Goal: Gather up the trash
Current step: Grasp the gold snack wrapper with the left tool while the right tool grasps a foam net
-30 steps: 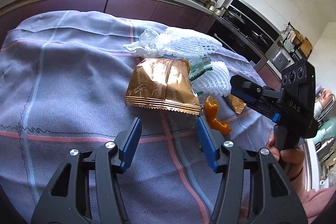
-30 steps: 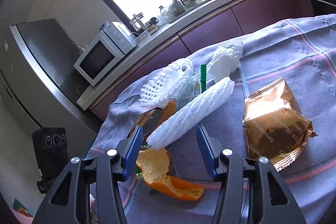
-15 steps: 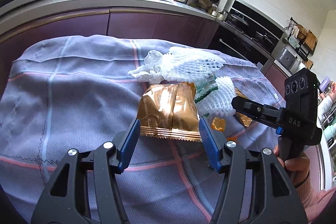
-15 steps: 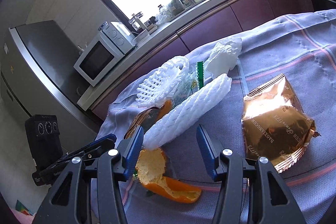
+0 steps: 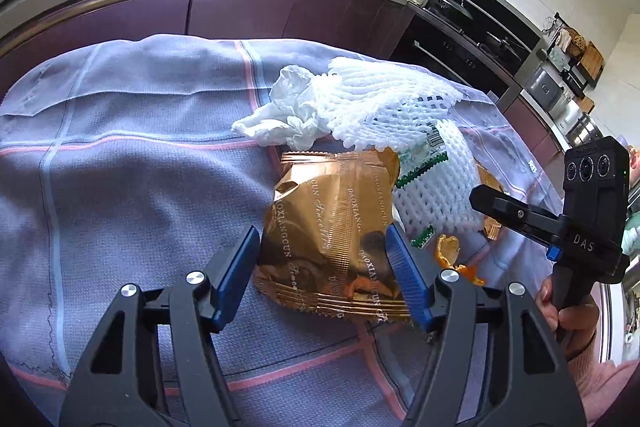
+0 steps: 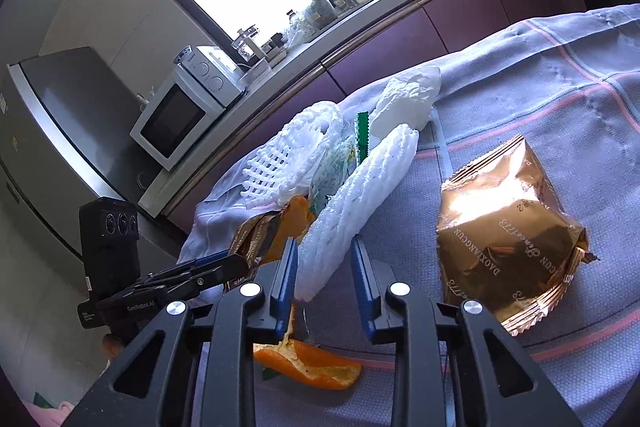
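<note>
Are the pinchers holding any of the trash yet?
Not yet. The left gripper is open around the gold snack bag's near end, and the right gripper is open around the white foam sleeve's near end.

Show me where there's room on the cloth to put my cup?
The cloth is bare left of the gold wrapper and crumpled tissue. It's crowded on the right: foam nets, orange peel and the right claw sit close together.
</note>
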A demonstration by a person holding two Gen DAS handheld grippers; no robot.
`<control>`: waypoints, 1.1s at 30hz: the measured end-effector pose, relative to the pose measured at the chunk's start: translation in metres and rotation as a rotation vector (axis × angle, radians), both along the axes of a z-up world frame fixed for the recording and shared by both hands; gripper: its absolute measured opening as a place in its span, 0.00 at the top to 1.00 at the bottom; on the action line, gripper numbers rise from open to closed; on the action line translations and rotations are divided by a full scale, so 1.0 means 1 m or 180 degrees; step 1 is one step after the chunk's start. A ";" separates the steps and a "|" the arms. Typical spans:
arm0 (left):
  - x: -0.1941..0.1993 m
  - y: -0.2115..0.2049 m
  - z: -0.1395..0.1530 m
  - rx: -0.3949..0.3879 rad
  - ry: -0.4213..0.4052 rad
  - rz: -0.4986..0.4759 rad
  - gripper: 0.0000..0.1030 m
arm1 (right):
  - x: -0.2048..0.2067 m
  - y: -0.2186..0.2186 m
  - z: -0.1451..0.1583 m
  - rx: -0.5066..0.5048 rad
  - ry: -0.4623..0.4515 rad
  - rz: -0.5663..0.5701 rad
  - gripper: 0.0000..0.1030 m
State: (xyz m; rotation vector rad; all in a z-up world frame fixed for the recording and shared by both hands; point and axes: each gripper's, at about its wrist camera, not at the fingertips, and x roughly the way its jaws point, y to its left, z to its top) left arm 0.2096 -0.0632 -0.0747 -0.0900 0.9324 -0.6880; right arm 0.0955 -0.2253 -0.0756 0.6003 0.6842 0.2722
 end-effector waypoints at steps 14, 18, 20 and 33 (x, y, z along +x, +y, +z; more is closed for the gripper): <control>-0.033 0.020 0.022 -0.0062 -0.0249 0.0150 0.65 | -0.017 0.002 0.019 -0.0173 -0.0221 -0.0032 0.89; -0.049 0.035 0.035 -0.0076 -0.0368 0.0214 0.65 | -0.029 0.001 0.029 -0.0234 -0.0305 -0.0054 0.89; -0.056 0.044 0.040 -0.0069 -0.0427 0.0254 0.66 | -0.034 0.001 0.035 -0.0269 -0.0352 -0.0056 0.89; -0.099 0.124 0.068 -0.0030 -0.0686 0.0643 0.65 | -0.045 0.051 0.073 -0.0302 -0.0728 0.0473 0.89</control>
